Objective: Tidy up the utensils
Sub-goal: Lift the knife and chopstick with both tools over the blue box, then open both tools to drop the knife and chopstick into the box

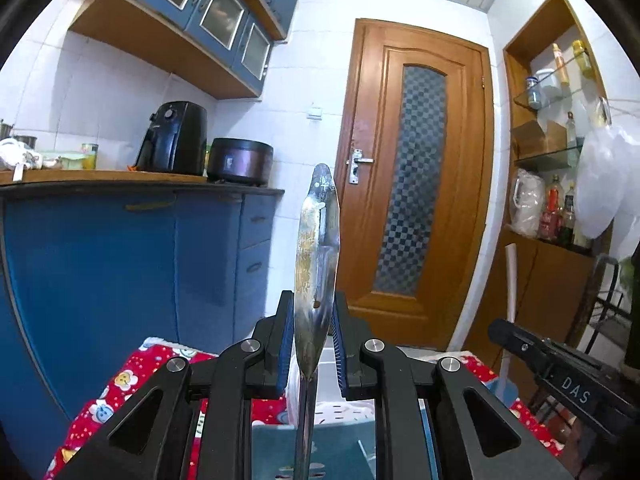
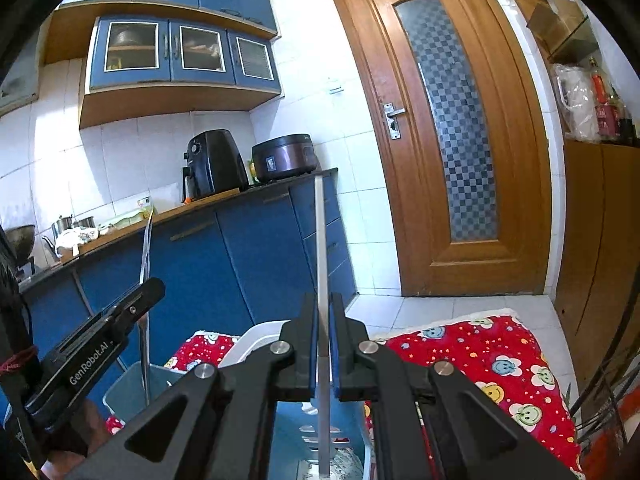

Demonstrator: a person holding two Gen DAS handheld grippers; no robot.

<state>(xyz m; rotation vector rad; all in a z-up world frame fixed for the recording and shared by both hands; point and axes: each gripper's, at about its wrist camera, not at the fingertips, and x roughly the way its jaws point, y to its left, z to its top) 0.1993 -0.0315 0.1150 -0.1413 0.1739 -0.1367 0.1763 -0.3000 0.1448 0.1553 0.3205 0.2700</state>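
In the left wrist view, my left gripper [image 1: 312, 344] is shut on a worn metal spoon [image 1: 317, 240]. The spoon stands upright and edge-on, its bowl above the blue pads [image 1: 285, 344] and its handle running down between them. In the right wrist view, my right gripper [image 2: 323, 344] is shut on a thin, straight silver utensil [image 2: 322, 264] that also stands upright; I cannot tell what kind it is. Both utensils hang over a teal utensil bin [image 2: 132, 384] [image 1: 348, 452]. The left gripper [image 2: 100, 340] with the spoon [image 2: 145, 264] shows at the left of the right wrist view.
A white perforated basket [image 2: 256, 336] stands beside the bin on a red cartoon-print cloth [image 2: 500, 364]. Blue cabinets [image 1: 120, 264] with an air fryer [image 1: 174, 140] and a cooker [image 1: 240, 160] on top lie ahead, next to a wooden door [image 1: 416, 176].
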